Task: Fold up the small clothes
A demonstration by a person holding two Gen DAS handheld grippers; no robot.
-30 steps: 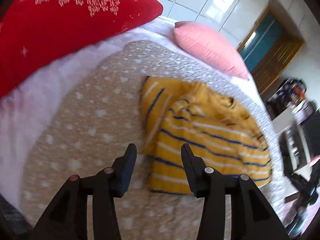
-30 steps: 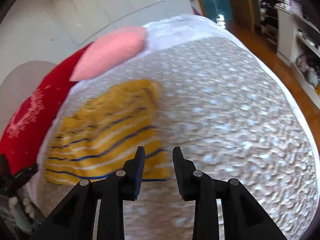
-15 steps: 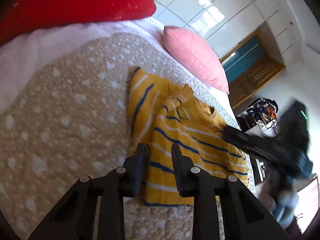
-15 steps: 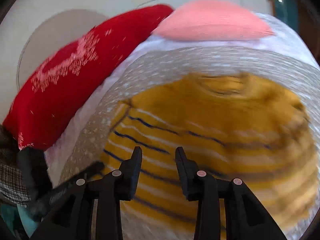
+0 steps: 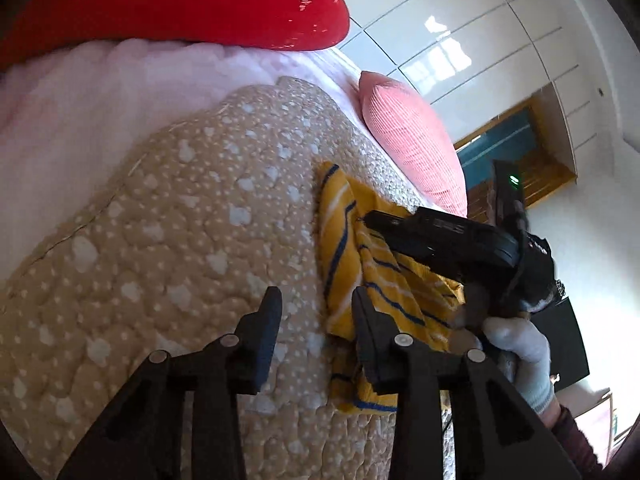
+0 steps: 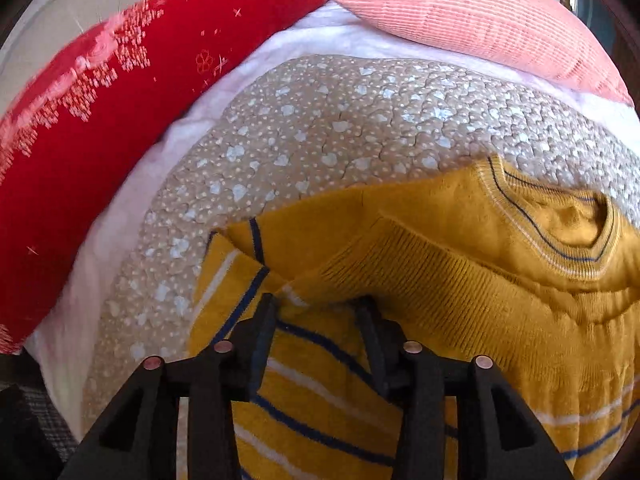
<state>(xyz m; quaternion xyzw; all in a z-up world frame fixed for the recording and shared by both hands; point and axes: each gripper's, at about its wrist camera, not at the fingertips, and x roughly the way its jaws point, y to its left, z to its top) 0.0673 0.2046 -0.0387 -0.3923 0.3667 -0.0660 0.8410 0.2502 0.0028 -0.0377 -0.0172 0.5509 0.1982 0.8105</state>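
Observation:
A yellow sweater (image 6: 460, 280) with blue and white stripes lies on the beige dotted quilt (image 6: 360, 120), one sleeve folded across its body and the collar (image 6: 580, 220) at the right. My right gripper (image 6: 318, 312) points steeply down onto the sweater at the folded sleeve's edge. Its jaws are opening, with fabric between the fingertips but not pinched. In the left wrist view the sweater (image 5: 344, 248) lies ahead, and my left gripper (image 5: 316, 312) hovers low at its near corner. Its jaws are opening, and nothing is gripped. The right gripper (image 5: 376, 222) rests its tips on the sweater there.
A red pillow (image 5: 180, 0) and a pink pillow (image 5: 408, 140) lie at the head of the bed on a white blanket (image 5: 80, 92). A gloved hand (image 5: 524, 344) holds the right gripper. Bare quilt (image 5: 180, 220) stretches left of the sweater.
The right gripper swung from over the bare quilt across to the sweater and dropped onto its folded sleeve. The left gripper sank closer to the sweater's corner, its jaws narrowing and then widening.

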